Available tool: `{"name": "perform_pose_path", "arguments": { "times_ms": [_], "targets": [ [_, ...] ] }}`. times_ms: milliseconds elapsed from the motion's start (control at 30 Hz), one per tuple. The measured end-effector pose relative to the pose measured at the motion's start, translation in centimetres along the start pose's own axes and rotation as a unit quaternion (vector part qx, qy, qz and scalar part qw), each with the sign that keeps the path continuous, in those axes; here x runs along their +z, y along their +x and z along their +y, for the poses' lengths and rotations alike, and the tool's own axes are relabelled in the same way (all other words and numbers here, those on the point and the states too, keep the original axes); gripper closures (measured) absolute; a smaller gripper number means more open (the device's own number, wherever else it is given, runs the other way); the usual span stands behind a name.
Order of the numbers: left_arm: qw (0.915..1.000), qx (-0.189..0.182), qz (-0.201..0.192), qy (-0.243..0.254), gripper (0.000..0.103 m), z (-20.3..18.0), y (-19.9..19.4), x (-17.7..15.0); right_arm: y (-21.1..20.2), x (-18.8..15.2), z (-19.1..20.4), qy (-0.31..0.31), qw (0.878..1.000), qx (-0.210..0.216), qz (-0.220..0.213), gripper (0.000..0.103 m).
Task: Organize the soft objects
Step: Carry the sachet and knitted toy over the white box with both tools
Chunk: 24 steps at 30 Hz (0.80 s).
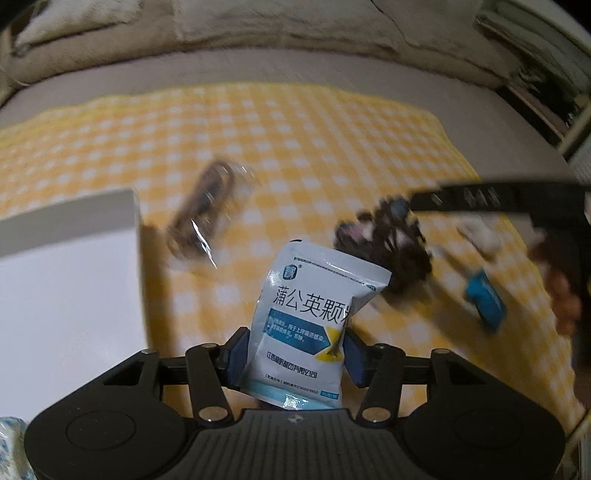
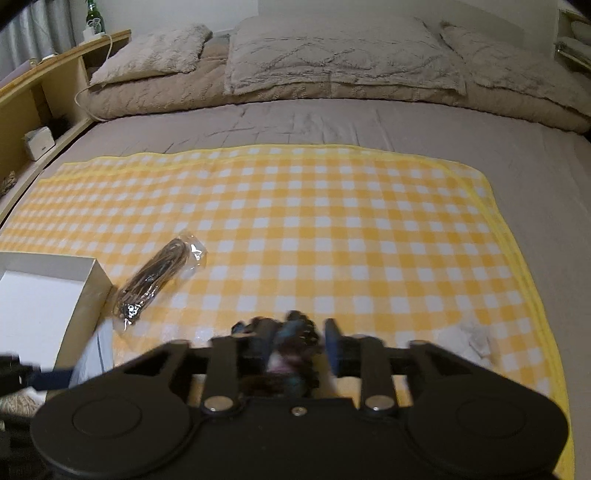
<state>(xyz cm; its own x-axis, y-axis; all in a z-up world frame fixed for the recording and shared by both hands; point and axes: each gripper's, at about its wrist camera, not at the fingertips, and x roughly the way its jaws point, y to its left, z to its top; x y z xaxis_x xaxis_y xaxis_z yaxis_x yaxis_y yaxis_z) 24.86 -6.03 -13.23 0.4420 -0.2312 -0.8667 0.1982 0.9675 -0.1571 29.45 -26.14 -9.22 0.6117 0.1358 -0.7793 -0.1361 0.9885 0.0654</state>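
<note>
Left wrist view. The left gripper is closed on a pale blue-and-white foil sachet, blue pads pressing both its side edges; the sachet stands upright above the yellow-and-white checked cloth. Large dark Chinese characters read 蒲公英颗, the last character cut off at the crumpled edge. Below is a blue panel of small white text and a line of company print, both too fine to read. A small blue logo square sits at the top left of the sachet. A white open cardboard box fills the left. A clear plastic bag of coiled brown cord lies beyond the box, blurred. To the right, the right gripper's black arm reaches in over a dark, mixed-colour soft bundle. A small blue packet and a white crumpled item lie further right.

Right wrist view. The right gripper has the dark soft bundle between its pads, narrow, gripping it; the bundle is blurred. This view alone shows the grey bed sheet, plush taupe pillows, a wooden headboard shelf and a green glass bottle, label unreadable. The cord bag and box appear sharp here. The sachet shows only as a pale edge by the box.
</note>
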Motion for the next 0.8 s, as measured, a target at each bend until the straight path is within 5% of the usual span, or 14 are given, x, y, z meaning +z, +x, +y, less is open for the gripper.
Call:
{"name": "perform_pose_path", "arguments": {
  "times_ms": [200, 367, 433, 600, 800],
  "targets": [
    [0.9990, -0.015, 0.023, 0.036, 0.050, -0.5, 0.5, -0.9, 2.5, -0.2, -0.2, 0.031, 0.998, 0.030, 0.040, 0.040],
    [0.9994, -0.014, 0.010, 0.031, 0.050, 0.2, -0.2, -0.8, 5.0, -1.0, 0.7, 0.022, 0.996, 0.032, 0.079, 0.035],
    [0.9996, -0.014, 0.006, 0.025, 0.050, 0.4, -0.5, -0.6, 5.8, -1.3, 0.6, 0.034, 0.994, 0.038, 0.094, 0.036],
    [0.9998, -0.009, -0.006, 0.015, 0.050, 0.9, -1.1, -0.4, 5.5, -1.6, 1.2, 0.010, 0.995, 0.046, 0.091, 0.058],
    [0.9995, -0.004, -0.030, 0.003, 0.050, 1.2, -2.4, -0.5, 3.4, -1.5, 1.3, -0.011, 0.997, 0.037, 0.069, 0.061]
  ]
}}
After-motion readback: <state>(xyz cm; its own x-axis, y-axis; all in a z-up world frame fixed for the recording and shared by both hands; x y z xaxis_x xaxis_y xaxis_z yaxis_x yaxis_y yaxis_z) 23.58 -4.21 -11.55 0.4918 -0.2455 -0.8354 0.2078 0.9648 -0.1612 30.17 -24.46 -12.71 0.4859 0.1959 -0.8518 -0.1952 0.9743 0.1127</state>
